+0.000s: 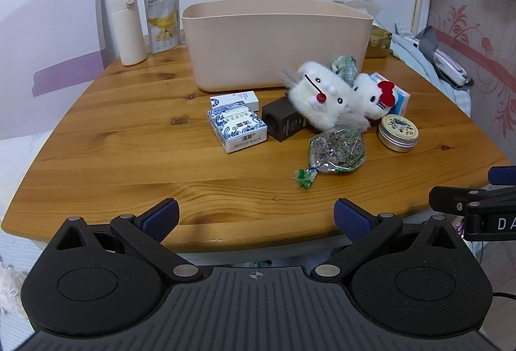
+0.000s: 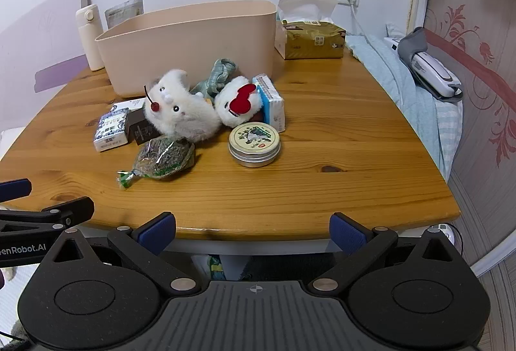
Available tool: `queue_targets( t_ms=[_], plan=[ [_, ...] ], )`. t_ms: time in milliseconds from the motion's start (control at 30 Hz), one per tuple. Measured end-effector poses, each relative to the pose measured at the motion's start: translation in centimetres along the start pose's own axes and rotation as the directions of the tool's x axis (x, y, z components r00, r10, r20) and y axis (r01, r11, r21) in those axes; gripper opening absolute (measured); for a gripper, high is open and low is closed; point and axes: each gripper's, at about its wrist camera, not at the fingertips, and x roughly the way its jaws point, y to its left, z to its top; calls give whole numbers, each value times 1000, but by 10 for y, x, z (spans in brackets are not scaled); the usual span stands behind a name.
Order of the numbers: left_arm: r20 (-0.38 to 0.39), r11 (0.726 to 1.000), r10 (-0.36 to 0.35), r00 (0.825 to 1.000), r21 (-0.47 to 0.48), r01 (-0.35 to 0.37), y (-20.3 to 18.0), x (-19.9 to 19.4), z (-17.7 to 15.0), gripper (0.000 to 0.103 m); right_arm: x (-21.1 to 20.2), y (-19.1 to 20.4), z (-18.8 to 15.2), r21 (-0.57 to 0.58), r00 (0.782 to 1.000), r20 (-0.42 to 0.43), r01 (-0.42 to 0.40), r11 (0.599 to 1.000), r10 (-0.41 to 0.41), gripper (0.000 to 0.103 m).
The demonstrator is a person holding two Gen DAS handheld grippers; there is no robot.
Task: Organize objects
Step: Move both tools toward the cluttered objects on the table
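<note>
The left gripper (image 1: 256, 217) has its blue-padded fingers (image 1: 160, 219) spread wide with nothing between them, poised over the near edge of the wooden worktop (image 1: 129, 157); the right gripper (image 2: 253, 230) is the same, its fingers (image 2: 348, 235) spread wide and empty at the near edge, and each gripper's black frame shows at the side of the other's view. Closest to the fingers lies a clear bag of dried herbs (image 1: 337, 151) with a green twisted end pointing toward the near edge. Just right of it sits a round metal tin (image 1: 398, 132) with a picture on its lid. Left of the bag is a blue-and-white patterned pack (image 1: 237, 129), with a small white box (image 1: 235, 99) behind it and a dark brown block (image 1: 283, 120) touching its right side. A fluffy white plush (image 1: 325, 99) with a red cherry leans over the block, and a white cat plush with a red bow (image 1: 375, 96) rests against its right side. A blue-and-white carton (image 2: 271, 101) stands just behind the cat plush, and a green checked cloth (image 2: 219, 77) lies behind the plushes. Farther back stands a beige bin (image 1: 277, 41), open at the top, its inside hidden from both views. To its left are a cream flask (image 1: 127, 27) and a banana-chip pouch (image 1: 163, 19); to its right a gold tissue box (image 2: 311, 40).
</note>
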Motion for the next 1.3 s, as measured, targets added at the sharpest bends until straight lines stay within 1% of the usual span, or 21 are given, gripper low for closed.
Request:
queue_targets(
  t_ms=[867,1300],
  plan=[
    [-3,1000,5,1000,2,-5,2,6,0,103,5,1,4,-2,1000,-2,-7,1000,7,103],
    [-15,1000,-10,1000,21,11,-4,21,7,103,10,-6,10,19,1000,-1,6,1000,-6,103]
  ],
)
